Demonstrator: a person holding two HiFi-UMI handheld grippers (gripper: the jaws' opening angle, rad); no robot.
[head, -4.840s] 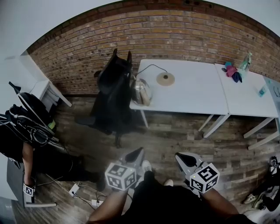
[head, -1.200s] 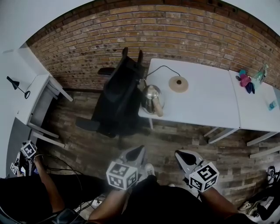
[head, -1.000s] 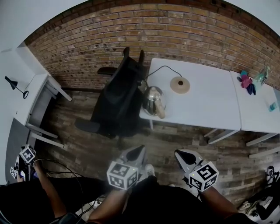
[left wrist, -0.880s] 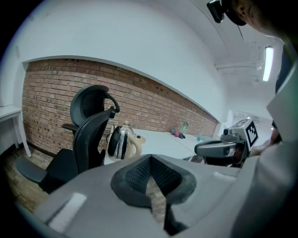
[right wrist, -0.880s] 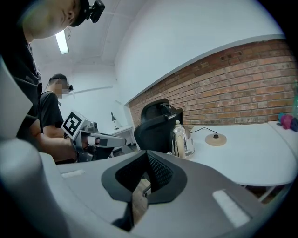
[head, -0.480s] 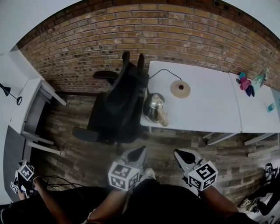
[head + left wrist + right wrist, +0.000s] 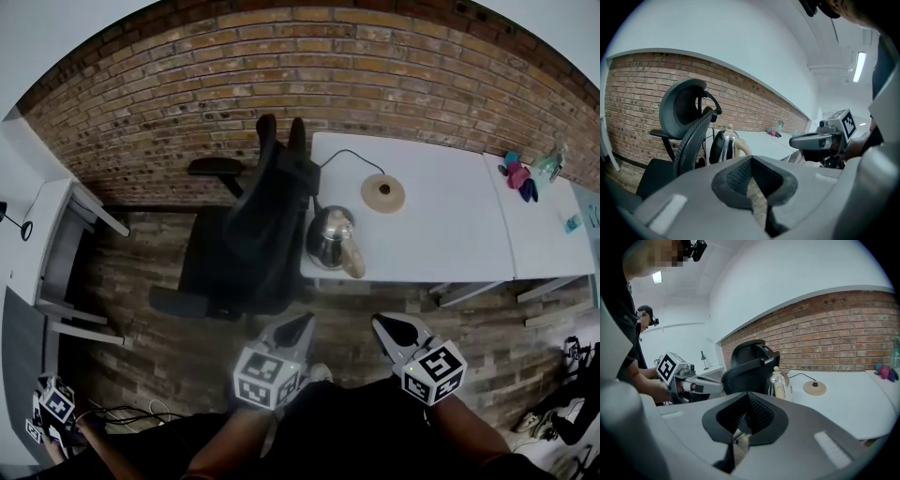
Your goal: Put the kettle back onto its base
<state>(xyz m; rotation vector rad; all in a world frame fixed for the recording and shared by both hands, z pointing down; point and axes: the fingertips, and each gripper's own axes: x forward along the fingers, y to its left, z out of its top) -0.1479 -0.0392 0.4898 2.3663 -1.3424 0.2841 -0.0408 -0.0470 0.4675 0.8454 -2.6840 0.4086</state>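
Note:
A shiny steel kettle (image 7: 331, 238) with a beige handle stands near the front left corner of a white table (image 7: 441, 234). It also shows in the left gripper view (image 7: 724, 145) and the right gripper view (image 7: 779, 383). Its round beige base (image 7: 382, 192) lies farther back on the table, apart from the kettle, with a black cord running off to the left. My left gripper (image 7: 298, 324) and right gripper (image 7: 382, 325) hover over the floor short of the table, both shut with nothing in them. Each is well away from the kettle.
A black office chair (image 7: 258, 220) stands against the table's left end, beside the kettle. A second white table (image 7: 544, 244) at the right carries a bottle (image 7: 551, 159) and coloured cloths (image 7: 517, 175). Another person's marker cube (image 7: 52, 405) shows at bottom left. A brick wall lies behind.
The view has drifted forward and left: the table, kettle and chair sit nearer the middle. The person at the left has slid toward the bottom corner. Both grippers keep their places, still shut.

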